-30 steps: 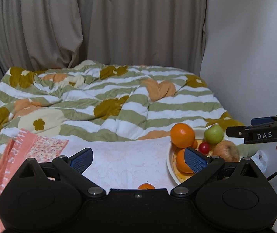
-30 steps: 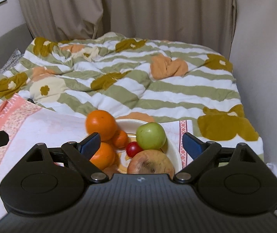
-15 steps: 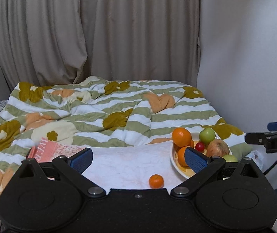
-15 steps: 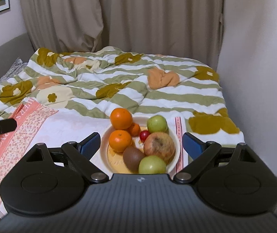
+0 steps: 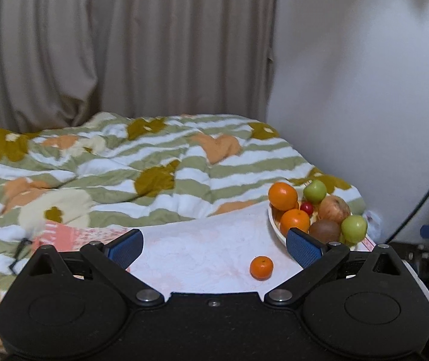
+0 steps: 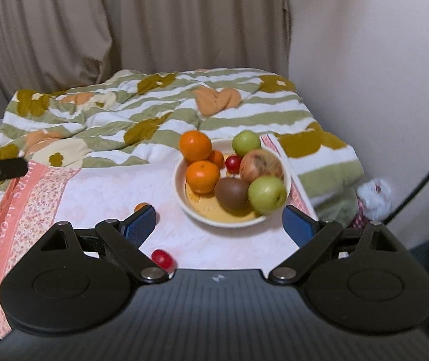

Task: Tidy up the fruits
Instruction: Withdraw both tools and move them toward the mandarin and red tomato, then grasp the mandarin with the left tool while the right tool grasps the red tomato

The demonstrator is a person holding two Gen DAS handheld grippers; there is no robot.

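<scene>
A small loose orange mandarin (image 5: 261, 267) is seen on the white pink-bordered cloth (image 5: 202, 249), just ahead of the left gripper (image 5: 212, 248), nearer its right finger; a cream round bowl (image 6: 184, 192) of mixed fruit lies towards the cloth's far right corner. Both the left gripper and the right gripper (image 6: 219, 221) are spread apart, nothing held. Compared with half a second ago, both have been drawn back, and a small red fruit (image 6: 162, 258) is now revealed by the near edge.

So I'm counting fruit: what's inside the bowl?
The bowl holds two oranges, a smaller orange, two green apples, a reddish apple, a kiwi and a cherry. Anything underneath is hidden.
</scene>
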